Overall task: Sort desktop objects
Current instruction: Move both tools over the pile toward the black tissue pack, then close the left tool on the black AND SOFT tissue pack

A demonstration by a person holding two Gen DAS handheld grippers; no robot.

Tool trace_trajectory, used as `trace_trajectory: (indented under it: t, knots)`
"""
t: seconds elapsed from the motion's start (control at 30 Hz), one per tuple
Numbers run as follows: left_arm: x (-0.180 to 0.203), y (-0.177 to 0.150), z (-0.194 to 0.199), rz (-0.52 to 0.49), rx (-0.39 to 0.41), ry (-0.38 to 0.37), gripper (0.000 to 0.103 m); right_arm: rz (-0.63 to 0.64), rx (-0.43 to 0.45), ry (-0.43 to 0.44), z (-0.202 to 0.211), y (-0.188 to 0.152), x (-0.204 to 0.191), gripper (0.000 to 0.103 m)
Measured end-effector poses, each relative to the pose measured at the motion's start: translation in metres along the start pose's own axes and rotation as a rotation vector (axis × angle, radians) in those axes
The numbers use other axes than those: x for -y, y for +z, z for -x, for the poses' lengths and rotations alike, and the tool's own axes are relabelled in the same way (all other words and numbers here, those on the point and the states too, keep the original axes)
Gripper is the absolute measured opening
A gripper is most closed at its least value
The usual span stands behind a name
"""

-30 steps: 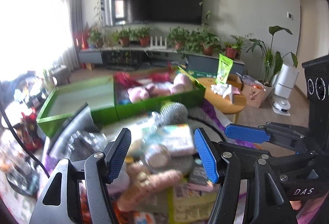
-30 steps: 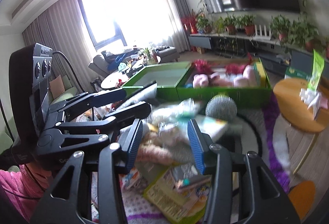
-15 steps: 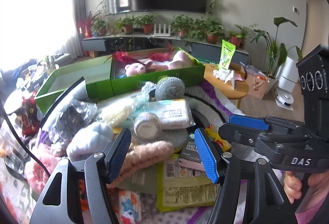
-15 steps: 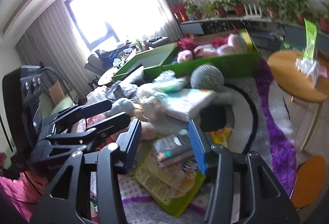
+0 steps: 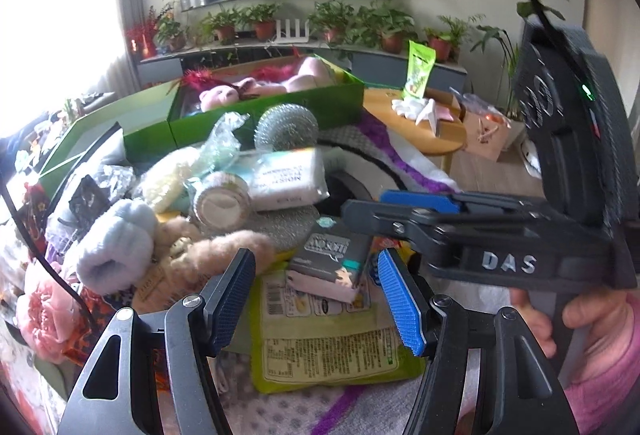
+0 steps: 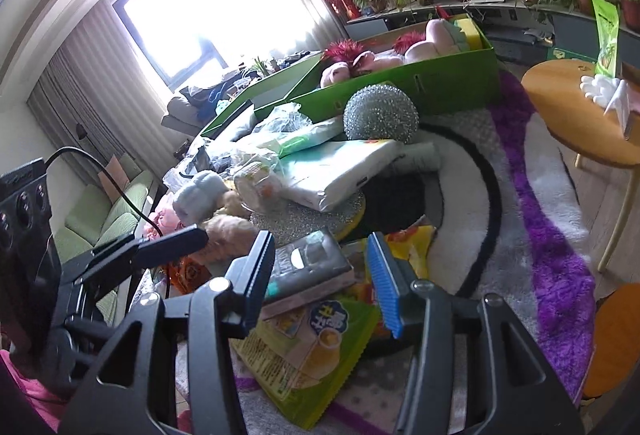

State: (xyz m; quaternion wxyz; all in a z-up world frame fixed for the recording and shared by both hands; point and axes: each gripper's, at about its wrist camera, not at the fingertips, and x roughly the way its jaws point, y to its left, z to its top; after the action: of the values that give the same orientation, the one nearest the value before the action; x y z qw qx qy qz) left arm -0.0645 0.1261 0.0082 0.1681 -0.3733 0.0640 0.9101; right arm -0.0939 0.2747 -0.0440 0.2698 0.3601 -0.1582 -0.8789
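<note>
The grey tissue pack [image 6: 308, 267], judged light and soft, is being framed lengthwise by the empty, half-open right gripper [image 6: 320, 271]; the left gripper [image 5: 316, 299] is being held wide, empty.

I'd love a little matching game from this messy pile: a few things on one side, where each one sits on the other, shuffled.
Things:
1. steel scrubber
2. pink plush toy
3. grey packet
4. green pouch

Places:
a. inside the green box
b. on top of the yellow-green snack bag
c. standing on the round wooden table
d. in front of the green box's wall

Pairs: 1-d, 2-a, 3-b, 4-c
</note>
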Motion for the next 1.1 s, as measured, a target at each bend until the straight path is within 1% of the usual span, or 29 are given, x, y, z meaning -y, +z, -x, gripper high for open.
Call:
trace_trajectory:
  t: [0.17, 0.33, 0.57, 0.7, 0.93, 1.1]
  knots:
    - [0.002, -0.003, -0.006, -0.019, -0.015, 0.038, 0.065, 0.012, -0.026, 0.013, -0.007, 0.001, -0.001, 0.049]
    - [-0.004, -0.004, -0.008, 0.001, -0.027, 0.035, 0.065, -0.003, -0.043, 0.014, -0.01, -0.002, 0.001, 0.049]
    - [-0.008, -0.007, -0.009, 0.0, -0.038, 0.064, 0.065, -0.036, -0.077, 0.051, -0.017, -0.009, -0.001, 0.048]
    - [-0.014, -0.011, -0.008, 0.008, -0.046, 0.076, 0.065, -0.043, -0.08, 0.058, -0.015, -0.014, -0.007, 0.048]
    - [-0.026, -0.025, -0.007, 0.025, -0.065, 0.068, 0.065, -0.019, -0.085, 0.063, -0.004, -0.026, -0.026, 0.047]
    - [-0.032, -0.028, -0.001, 0.035, -0.049, 0.042, 0.065, -0.007, -0.096, 0.058, 0.004, -0.038, -0.034, 0.045]
